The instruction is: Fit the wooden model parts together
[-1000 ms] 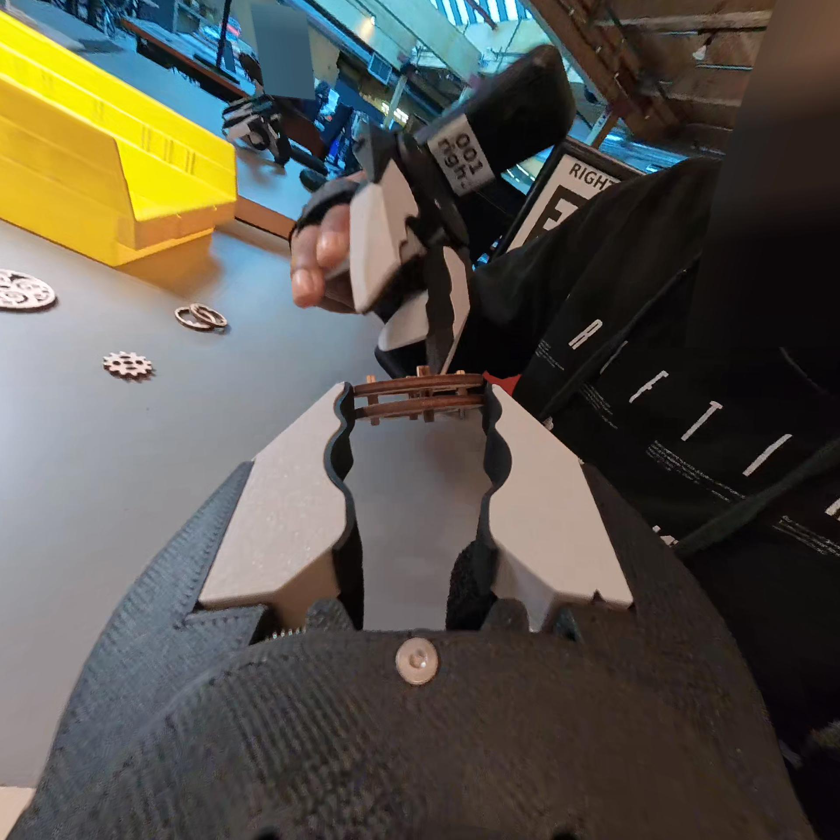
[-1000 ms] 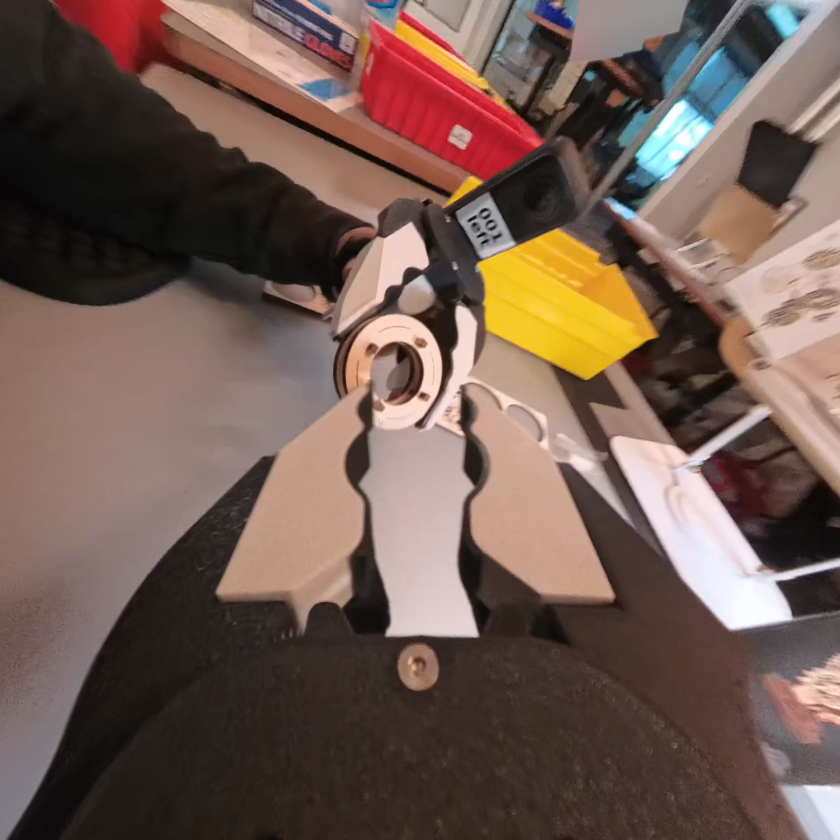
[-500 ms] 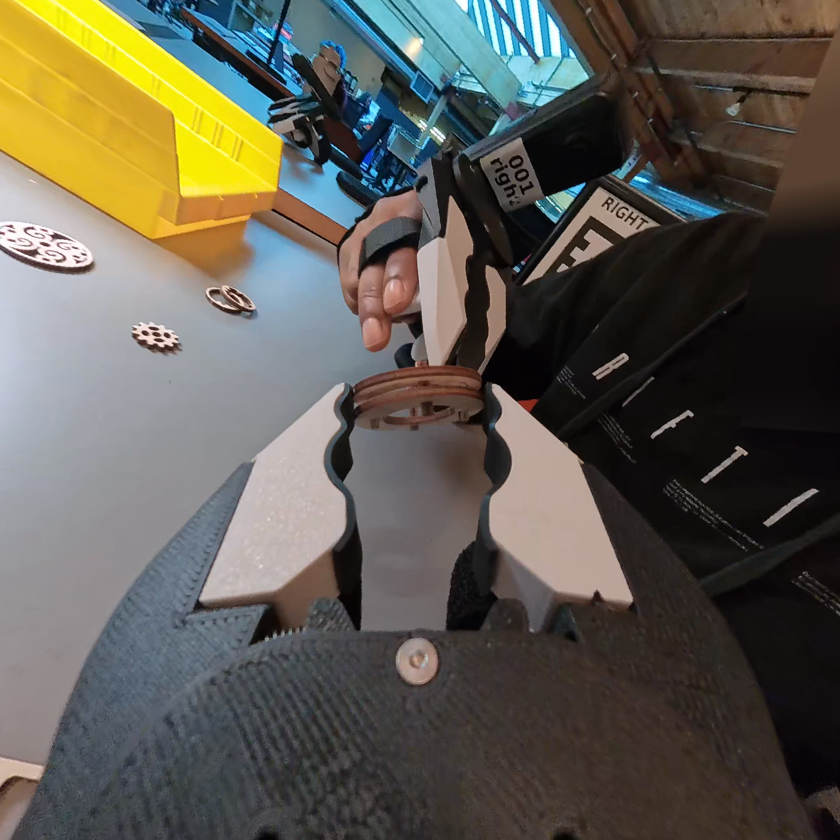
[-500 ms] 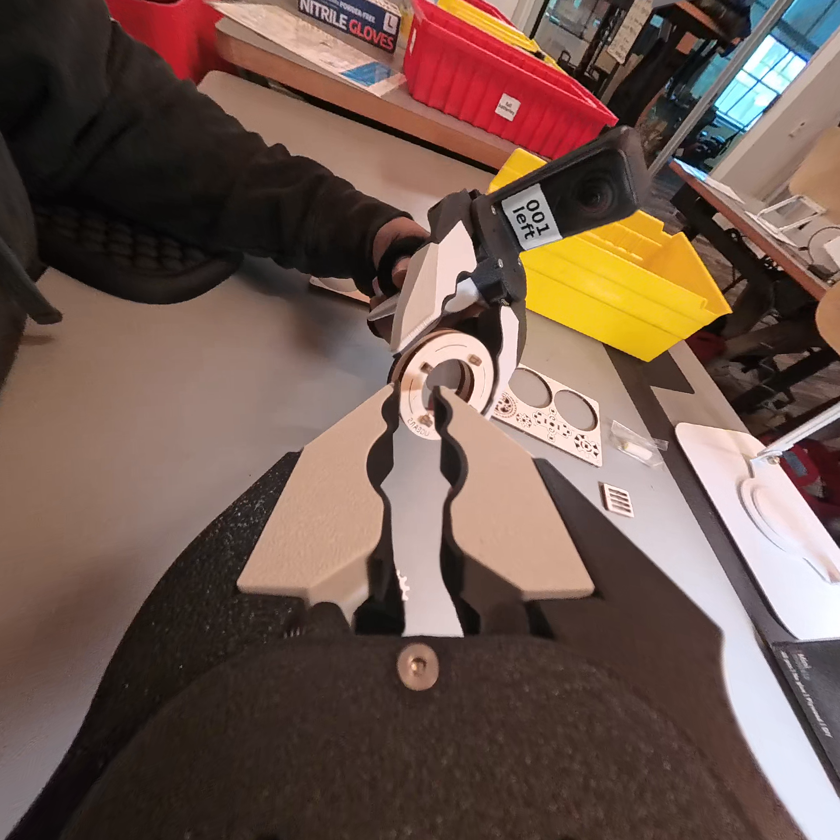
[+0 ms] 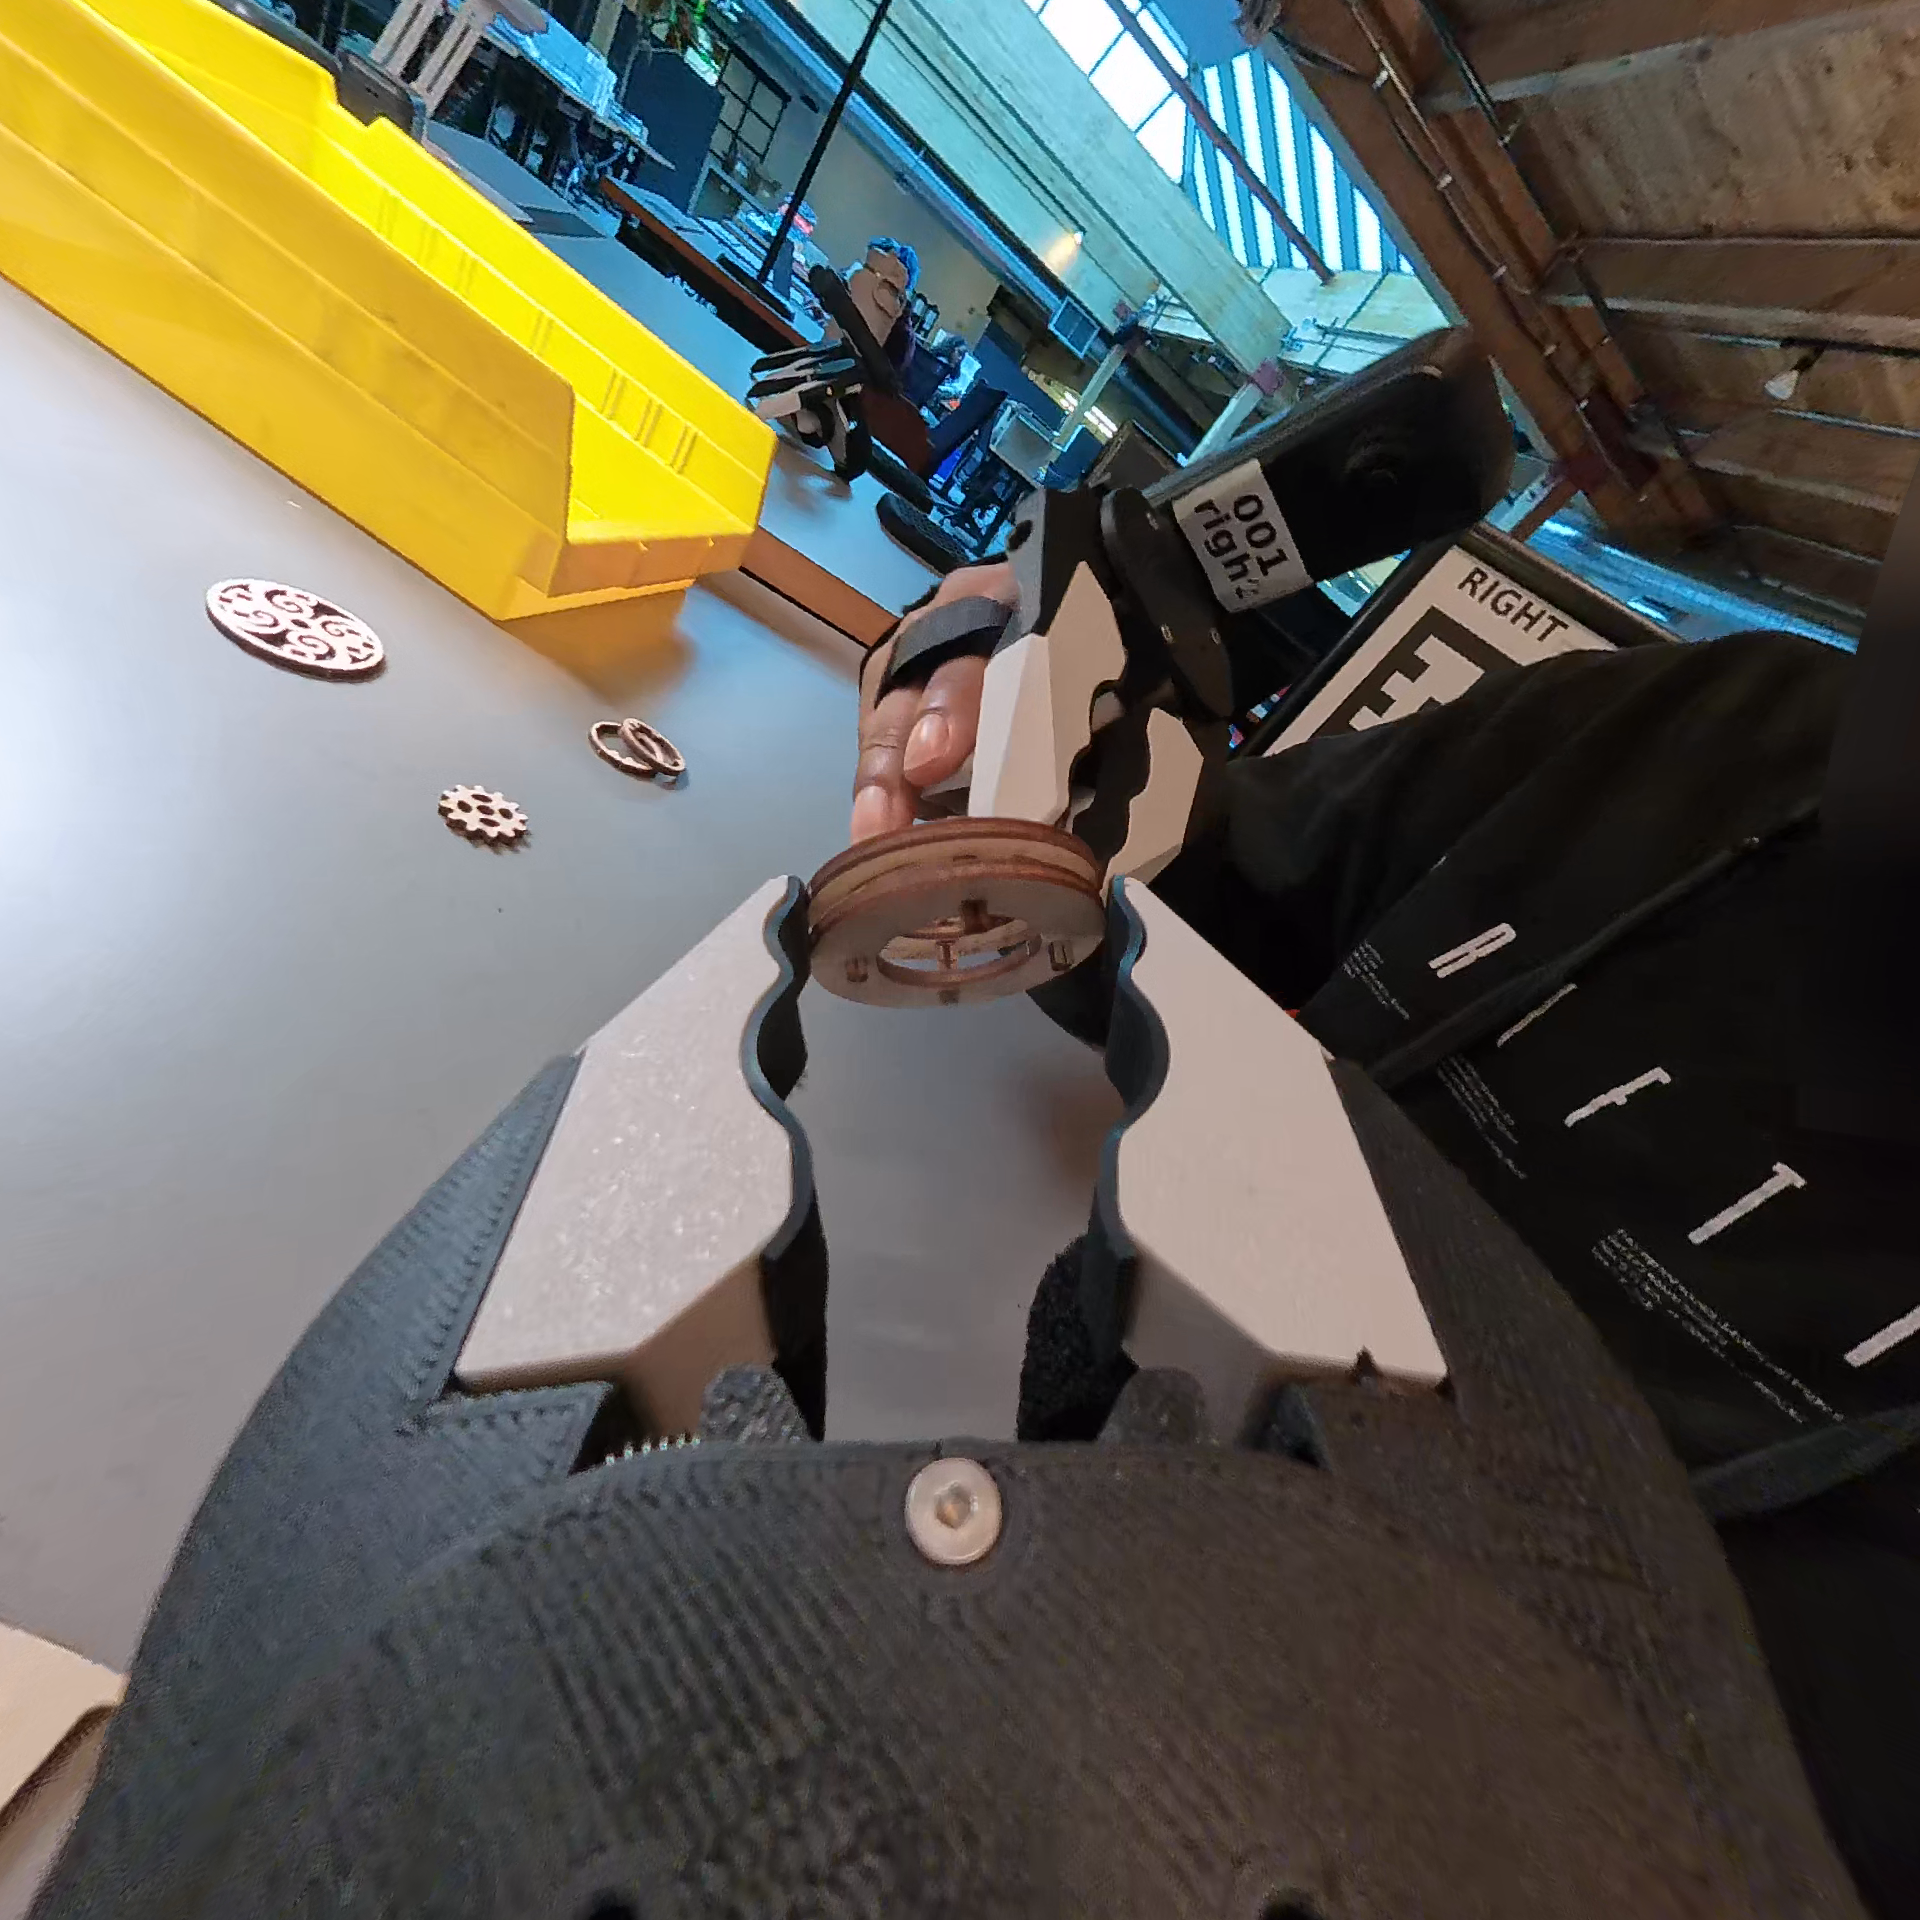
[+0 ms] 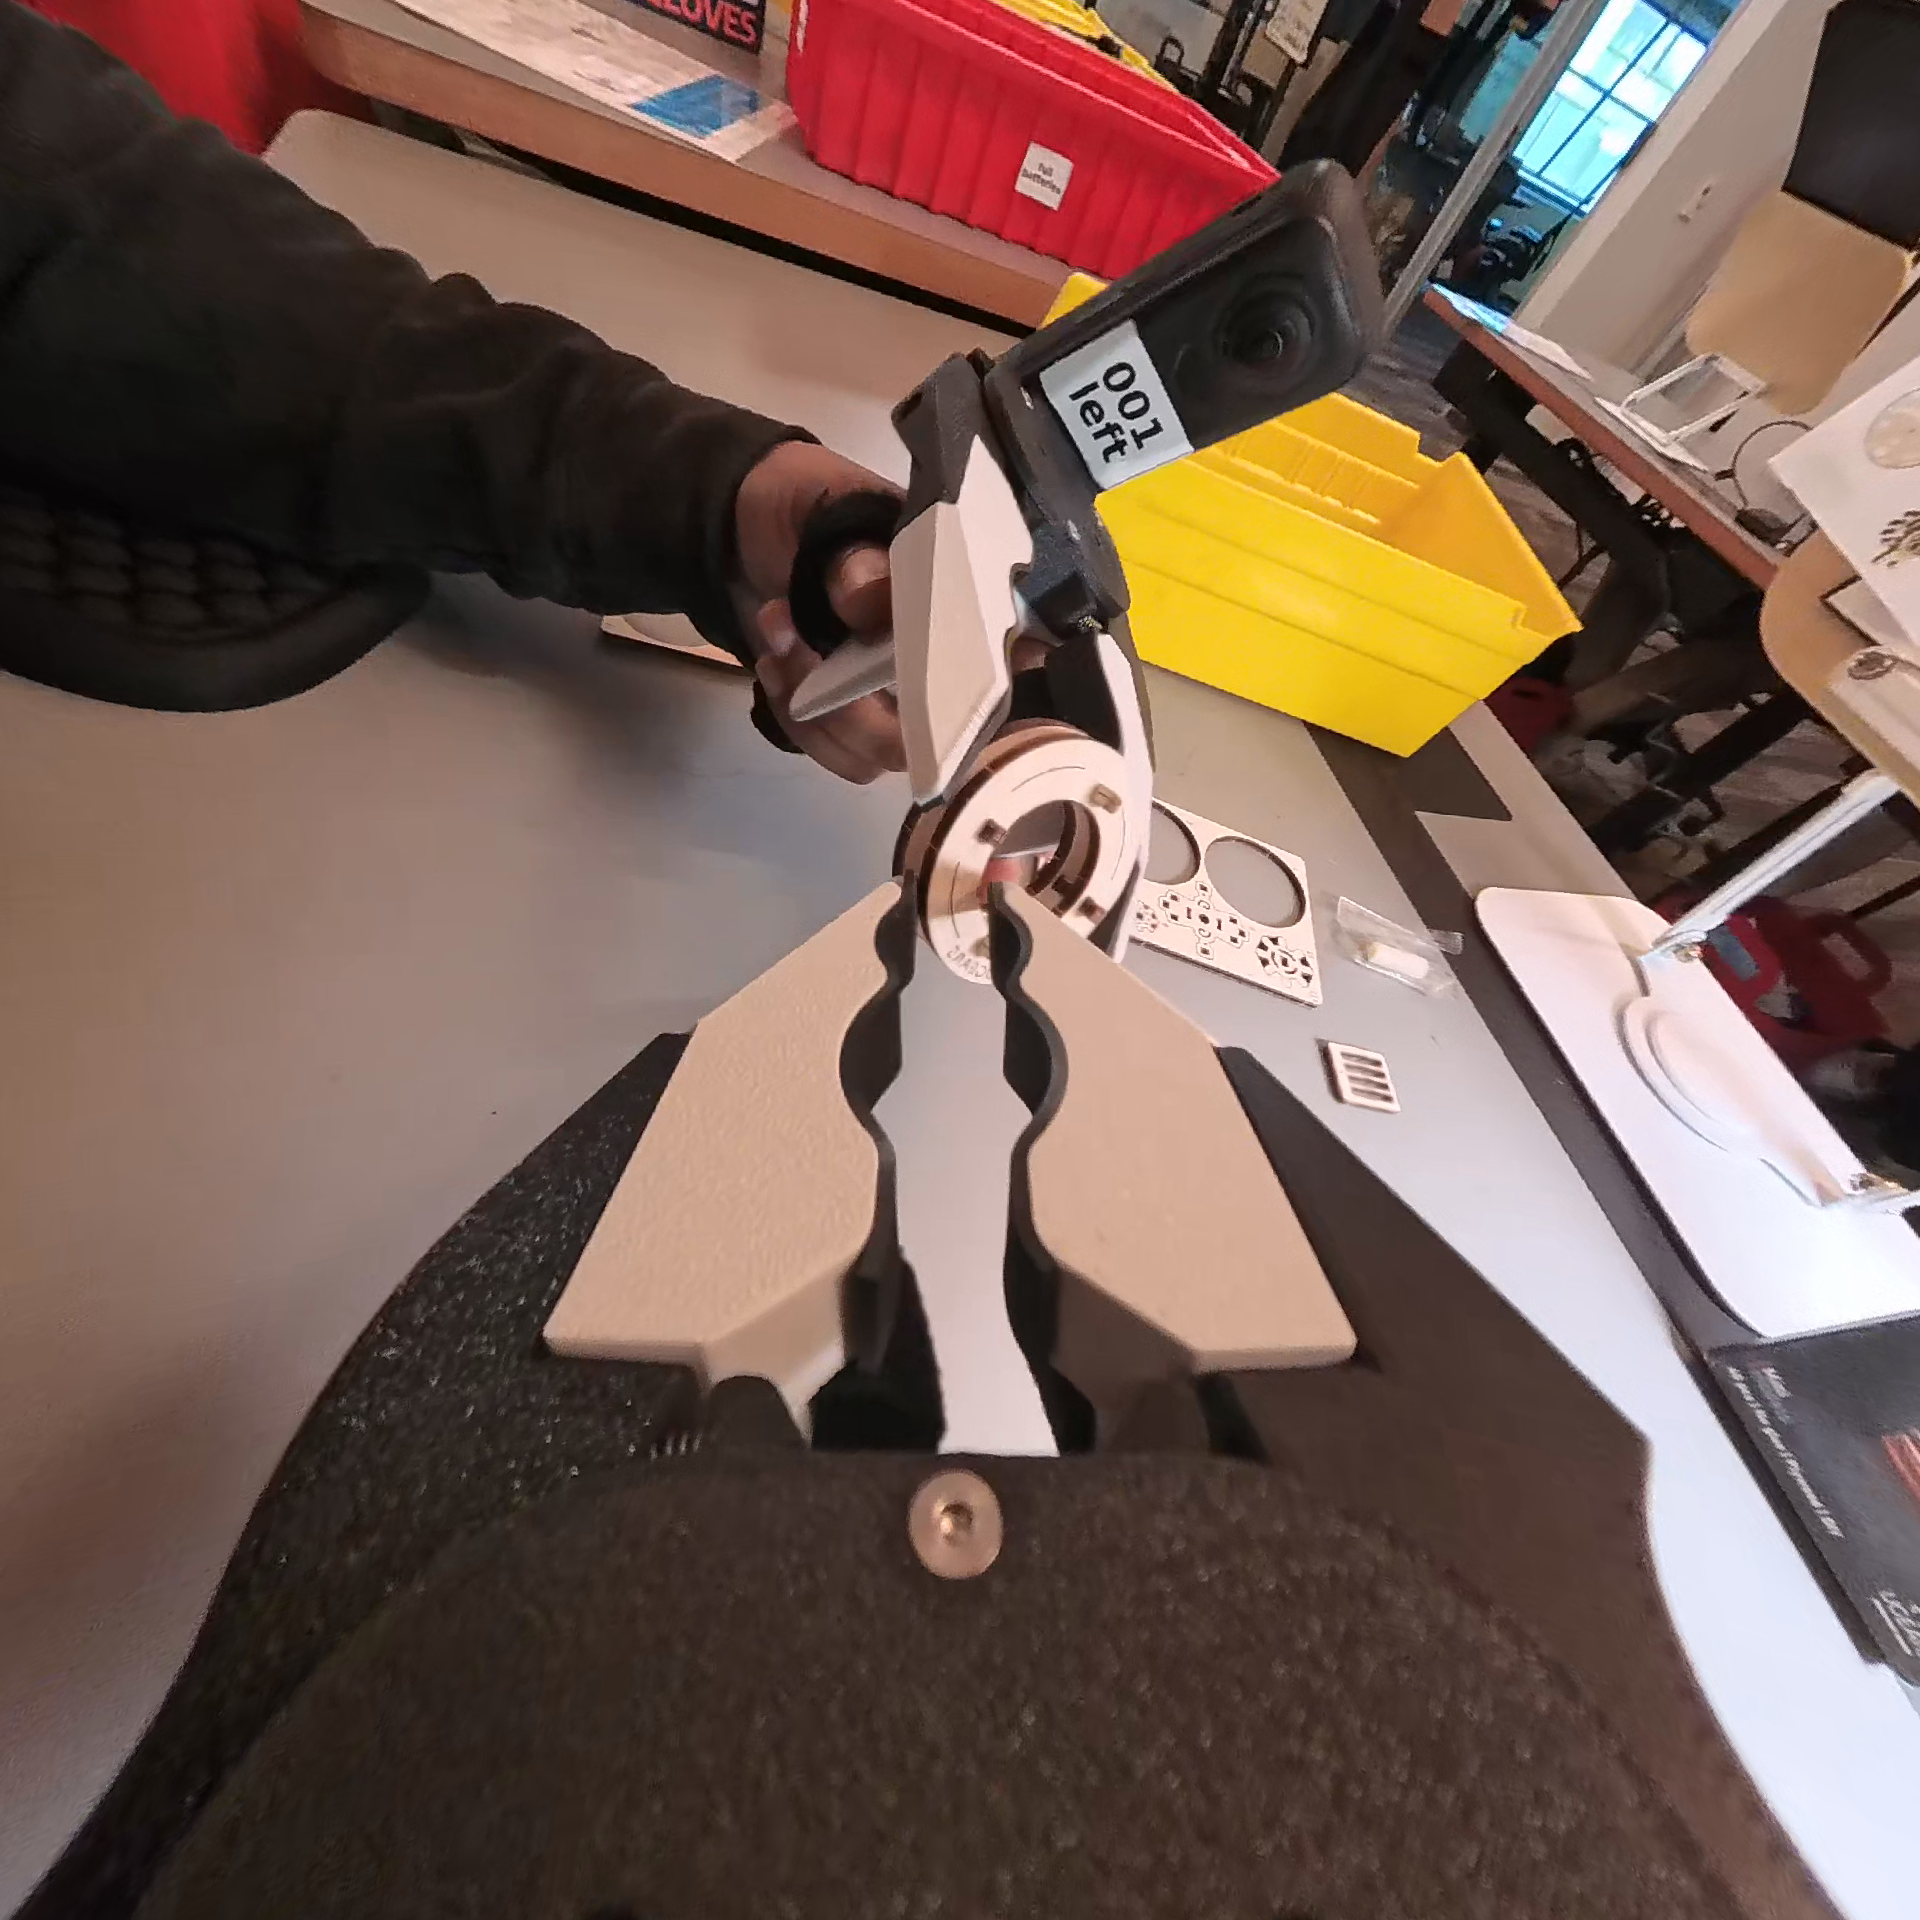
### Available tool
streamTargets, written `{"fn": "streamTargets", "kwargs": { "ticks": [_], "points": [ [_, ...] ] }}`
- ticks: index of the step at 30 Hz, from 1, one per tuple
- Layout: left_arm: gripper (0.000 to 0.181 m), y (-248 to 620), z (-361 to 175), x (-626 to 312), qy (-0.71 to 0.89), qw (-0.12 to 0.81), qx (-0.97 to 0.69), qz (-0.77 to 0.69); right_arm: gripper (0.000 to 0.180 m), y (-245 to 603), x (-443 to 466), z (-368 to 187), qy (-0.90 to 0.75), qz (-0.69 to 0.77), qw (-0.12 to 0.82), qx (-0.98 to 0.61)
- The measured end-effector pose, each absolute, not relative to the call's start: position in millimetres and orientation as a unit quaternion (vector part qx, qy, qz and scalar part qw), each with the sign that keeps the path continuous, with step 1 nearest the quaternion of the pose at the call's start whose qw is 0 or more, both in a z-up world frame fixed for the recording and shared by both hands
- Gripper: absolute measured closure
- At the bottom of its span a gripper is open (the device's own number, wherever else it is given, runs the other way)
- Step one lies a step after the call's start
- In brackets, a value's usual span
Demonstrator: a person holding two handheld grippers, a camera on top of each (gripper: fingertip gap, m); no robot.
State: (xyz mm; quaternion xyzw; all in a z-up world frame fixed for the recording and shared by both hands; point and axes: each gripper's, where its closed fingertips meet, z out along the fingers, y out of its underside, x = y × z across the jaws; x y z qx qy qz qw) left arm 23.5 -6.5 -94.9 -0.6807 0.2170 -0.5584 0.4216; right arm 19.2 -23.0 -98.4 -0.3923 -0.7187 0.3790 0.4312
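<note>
Above grey table [image 5: 260, 987], left hand-held gripper [image 5: 954, 914] clamps wooden ring assembly [image 5: 951, 909]

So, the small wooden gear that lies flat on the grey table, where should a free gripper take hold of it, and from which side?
Probably by its toothed rim, coming straight down from above. The small wooden gear lies flat and thin on the grey table, so only opposite edges offer a hold. The two wooden rings lie apart from it, leaving room.
</note>
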Motion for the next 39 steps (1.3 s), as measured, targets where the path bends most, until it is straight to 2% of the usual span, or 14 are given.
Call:
{"fn": "streamTargets", "kwargs": {
  "ticks": [9, 14, 17, 21, 29, 33, 39],
  "points": [
    [0.125, 14, -103, 8, 0.147, 0.443, -0.701, -0.539, 0.176, 5, 8, -99, -0.675, 0.343, 0.48, -0.443],
    [0.125, 13, -102, 5, 0.179, 0.476, -0.71, -0.488, 0.178, 18, 11, -94, -0.639, 0.385, 0.461, -0.479],
    [0.131, 20, -96, -9, 0.197, 0.527, -0.718, -0.411, 0.179, 20, 14, -96, -0.631, 0.413, 0.436, -0.492],
    [0.149, 15, -88, -14, 0.263, 0.574, -0.714, -0.303, 0.179, 27, 16, -103, -0.629, 0.414, 0.418, -0.508],
    [0.172, 8, -111, -3, 0.403, 0.558, -0.715, -0.122, 0.179, 18, 18, -115, -0.668, 0.389, 0.396, -0.496],
    [0.175, 9, -114, -3, 0.423, 0.558, -0.71, -0.077, 0.179, 19, 19, -117, -0.668, 0.391, 0.389, -0.5],
    [0.177, 5, -114, -1, 0.432, 0.556, -0.705, -0.089, 0.179, 16, 20, -120, -0.668, 0.404, 0.369, -0.505]
  ]
}}
